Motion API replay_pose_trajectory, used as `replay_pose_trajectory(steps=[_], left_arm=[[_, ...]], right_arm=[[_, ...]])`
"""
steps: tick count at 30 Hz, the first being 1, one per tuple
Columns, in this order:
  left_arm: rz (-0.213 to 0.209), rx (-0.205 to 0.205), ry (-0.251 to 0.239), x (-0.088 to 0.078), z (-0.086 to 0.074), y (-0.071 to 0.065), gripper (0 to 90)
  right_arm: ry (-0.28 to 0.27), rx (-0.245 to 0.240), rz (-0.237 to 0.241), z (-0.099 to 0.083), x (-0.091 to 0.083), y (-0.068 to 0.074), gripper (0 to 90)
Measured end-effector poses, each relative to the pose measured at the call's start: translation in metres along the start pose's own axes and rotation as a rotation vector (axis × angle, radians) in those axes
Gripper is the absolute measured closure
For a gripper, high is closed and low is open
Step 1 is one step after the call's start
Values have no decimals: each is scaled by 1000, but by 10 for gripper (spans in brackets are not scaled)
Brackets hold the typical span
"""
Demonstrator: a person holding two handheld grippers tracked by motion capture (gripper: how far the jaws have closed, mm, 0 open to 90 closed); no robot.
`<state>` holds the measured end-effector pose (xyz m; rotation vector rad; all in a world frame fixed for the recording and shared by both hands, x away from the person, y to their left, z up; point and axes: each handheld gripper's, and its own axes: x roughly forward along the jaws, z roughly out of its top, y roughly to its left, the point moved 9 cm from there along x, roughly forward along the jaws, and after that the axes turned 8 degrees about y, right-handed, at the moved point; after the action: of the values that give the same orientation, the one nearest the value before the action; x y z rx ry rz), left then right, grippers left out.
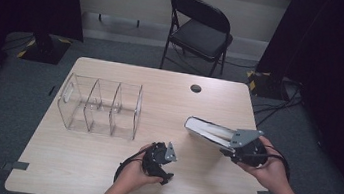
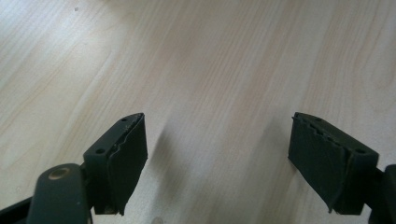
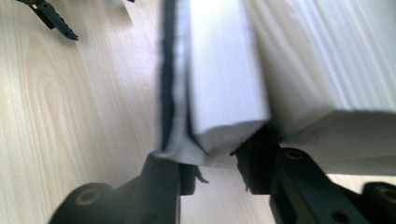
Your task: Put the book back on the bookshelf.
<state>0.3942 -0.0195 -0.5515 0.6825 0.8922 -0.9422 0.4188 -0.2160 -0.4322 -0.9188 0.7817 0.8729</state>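
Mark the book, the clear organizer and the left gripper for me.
book (image 1: 208, 131): high view, on its white page edge.
clear organizer (image 1: 100, 107): high view, on a middle divider wall.
left gripper (image 1: 167, 163): high view, between its jaw tips, above the table.

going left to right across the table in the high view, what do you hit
clear divided organizer → left gripper, open over bare wood → book → right gripper, shut on the book
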Motion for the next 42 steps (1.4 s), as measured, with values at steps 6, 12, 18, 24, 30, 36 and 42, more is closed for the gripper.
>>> replay_pose_trajectory(steps=[6,12,18,24,30,36,42], left_arm=[[-21,-24,-16,2,-2,3,160],[-61,-65,-42,3,-6,5,158],[-88,-101,-67,5,-7,6,139],[-87,-88,-65,4,-9,6,138],[-85,-89,-90,5,-9,6,136],[-91,-88,-102,5,-10,6,128],[-100,-72,-110,7,-11,6,74]], right_arm=[[25,-6,22,-1,-5,-6,747],[32,6,44,-2,-7,-9,748],[33,22,72,-3,-9,-10,749],[30,22,109,-4,-14,-9,751],[-2,16,133,-6,-16,-6,752],[-15,11,156,-7,-20,-1,752],[-37,8,179,-7,-22,3,752]])
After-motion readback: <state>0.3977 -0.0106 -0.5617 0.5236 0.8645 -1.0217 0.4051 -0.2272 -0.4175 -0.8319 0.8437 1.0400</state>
